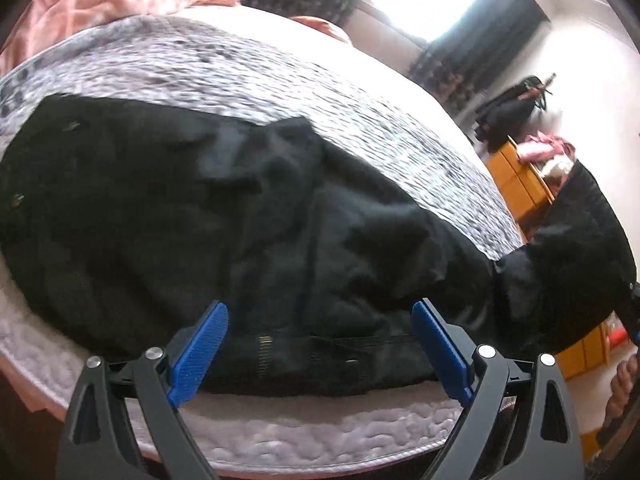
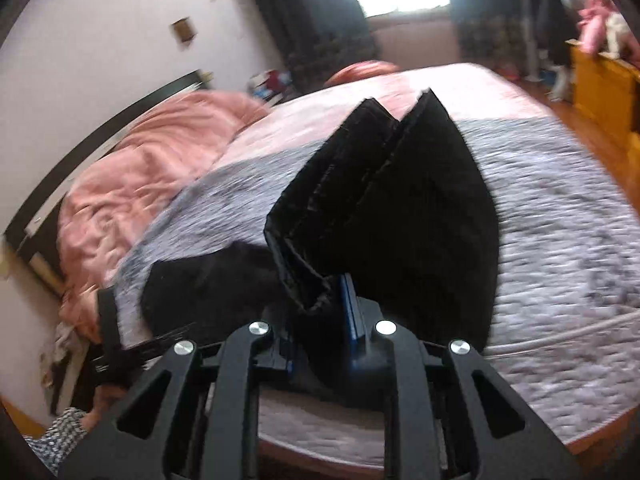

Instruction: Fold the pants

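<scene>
Pinching both cuffs (image 2: 376, 184), the right gripper (image 2: 324, 316) may drop one layer; the left gripper (image 1: 320, 344), spread over the waistband (image 1: 320, 356), anchors nothing, so the pants (image 1: 200, 208) could drag.

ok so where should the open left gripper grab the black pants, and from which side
Probably the waistband of the black pants, coming in from the near edge of the bed. That thick, straight band lies flat right between the open left gripper fingers, nearest that edge. The right gripper is already shut on the leg ends, lifted off the bed.
</scene>
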### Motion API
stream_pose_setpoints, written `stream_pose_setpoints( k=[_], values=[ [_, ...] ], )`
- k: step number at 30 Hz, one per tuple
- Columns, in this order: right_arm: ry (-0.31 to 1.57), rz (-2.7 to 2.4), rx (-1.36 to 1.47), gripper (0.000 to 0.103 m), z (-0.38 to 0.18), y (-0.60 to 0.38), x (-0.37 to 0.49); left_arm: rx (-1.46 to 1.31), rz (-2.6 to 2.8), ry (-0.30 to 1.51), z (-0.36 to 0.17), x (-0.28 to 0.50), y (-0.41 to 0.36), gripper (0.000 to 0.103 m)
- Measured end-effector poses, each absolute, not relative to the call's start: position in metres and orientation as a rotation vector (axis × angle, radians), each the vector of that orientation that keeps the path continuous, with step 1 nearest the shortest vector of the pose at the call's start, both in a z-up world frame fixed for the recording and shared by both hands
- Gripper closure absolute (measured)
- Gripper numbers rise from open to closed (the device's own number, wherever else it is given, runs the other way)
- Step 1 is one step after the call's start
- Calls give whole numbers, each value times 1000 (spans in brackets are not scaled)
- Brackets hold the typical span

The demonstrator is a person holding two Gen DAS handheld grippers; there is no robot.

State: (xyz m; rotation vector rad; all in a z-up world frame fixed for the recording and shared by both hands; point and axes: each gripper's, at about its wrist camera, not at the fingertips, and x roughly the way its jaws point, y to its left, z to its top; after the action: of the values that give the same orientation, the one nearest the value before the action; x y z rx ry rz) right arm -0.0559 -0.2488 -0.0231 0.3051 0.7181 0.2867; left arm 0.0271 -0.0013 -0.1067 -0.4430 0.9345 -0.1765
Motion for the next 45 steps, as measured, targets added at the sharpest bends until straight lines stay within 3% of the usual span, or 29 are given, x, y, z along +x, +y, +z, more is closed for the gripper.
stream_pose_setpoints(
  k=[8,11,12,15,19,24,30,32,34,35,37,38,40,45],
  values=[
    [934,362,174,85,-94,-143,-18,-505,-97,938,-116,17,39,9],
    [1020,365,115,80,-131,-122,-10,-532,-84,938,-119,16,49,9],
    [1047,374,92,74,-142,-116,-10,-536,-81,938,-120,16,52,9],
    [1068,441,121,39,-153,-112,-18,-545,-79,939,-122,15,58,9],
    [968,443,171,26,-129,-122,-46,-575,-72,945,-128,13,67,9],
    [928,322,161,25,-119,-127,-59,-581,-79,957,-133,14,66,9],
    [989,252,56,25,-145,-104,-52,-529,-106,969,-131,12,56,9],
    [999,184,9,27,-154,-102,-48,-530,-107,972,-132,12,57,9],
    [1020,131,-7,42,-165,-107,-41,-539,-105,977,-135,11,58,9],
    [1030,131,6,44,-170,-109,-39,-543,-105,980,-136,12,59,9],
    [1038,151,66,71,-175,-118,-34,-549,-103,985,-139,12,60,9],
    [1040,152,84,74,-174,-121,-33,-551,-103,986,-140,12,61,9],
    [1022,182,144,95,-166,-128,-33,-554,-104,986,-142,12,62,9],
    [964,297,266,97,-132,-130,-31,-561,-108,989,-147,12,63,9]
  ],
)
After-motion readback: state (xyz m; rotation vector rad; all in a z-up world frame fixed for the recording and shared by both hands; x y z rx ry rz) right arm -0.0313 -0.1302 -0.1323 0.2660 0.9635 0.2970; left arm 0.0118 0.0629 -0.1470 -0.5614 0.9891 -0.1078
